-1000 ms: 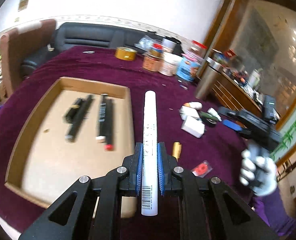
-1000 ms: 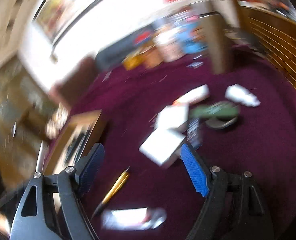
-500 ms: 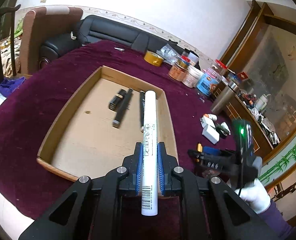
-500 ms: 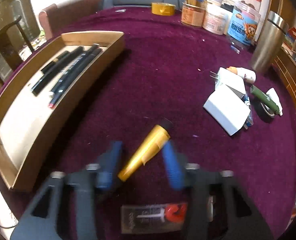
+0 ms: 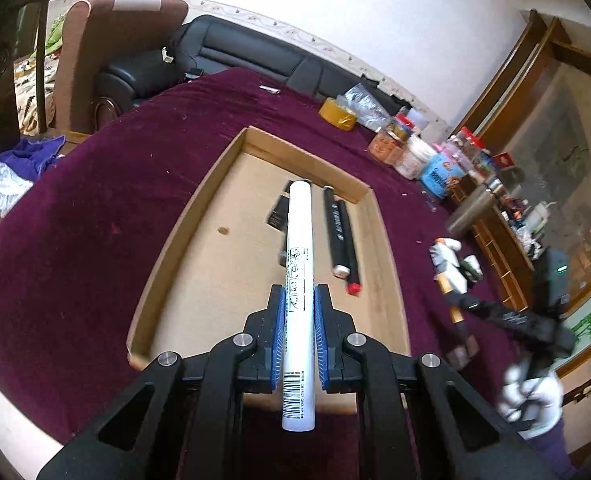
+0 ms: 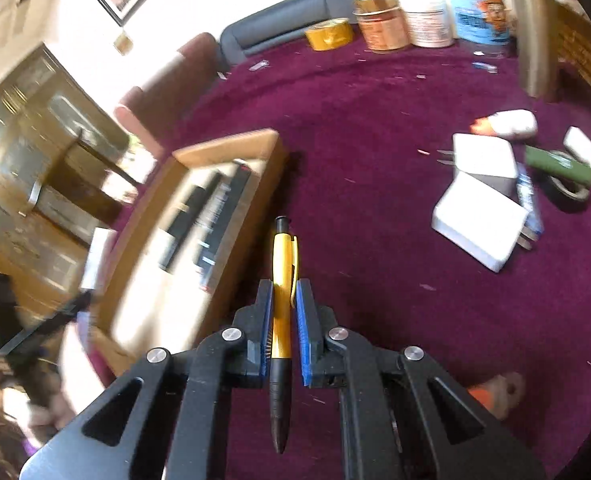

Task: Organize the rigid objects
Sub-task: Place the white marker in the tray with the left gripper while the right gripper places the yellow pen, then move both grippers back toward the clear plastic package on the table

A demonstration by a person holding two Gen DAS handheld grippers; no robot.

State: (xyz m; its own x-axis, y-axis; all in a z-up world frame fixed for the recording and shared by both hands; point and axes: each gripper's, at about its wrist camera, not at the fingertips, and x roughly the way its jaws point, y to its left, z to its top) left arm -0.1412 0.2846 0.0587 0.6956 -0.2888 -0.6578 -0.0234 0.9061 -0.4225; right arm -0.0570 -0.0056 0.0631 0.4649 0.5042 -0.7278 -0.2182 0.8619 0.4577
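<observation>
Our left gripper (image 5: pixel 298 322) jaws clamp a stiff white plastic marker tube (image 5: pixel 298 264) mid-barrel above the shallow cardboard tray (image 5: pixel 167 240); right gripper (image 6: pixel 283 312) jaws pinch a light, probably slippery yellow click pen (image 6: pixel 282 280) beside it.

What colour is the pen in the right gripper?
Yellow with black ends, clearest in the right wrist view.

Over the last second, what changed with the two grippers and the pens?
The right gripper, open above the table a second ago, closed on the yellow pen and lifted it off the purple cloth. The left gripper moved from beside the cardboard tray to over it. Unchanged: its grip on the white marker, and the dark pens lying in the tray.
</observation>
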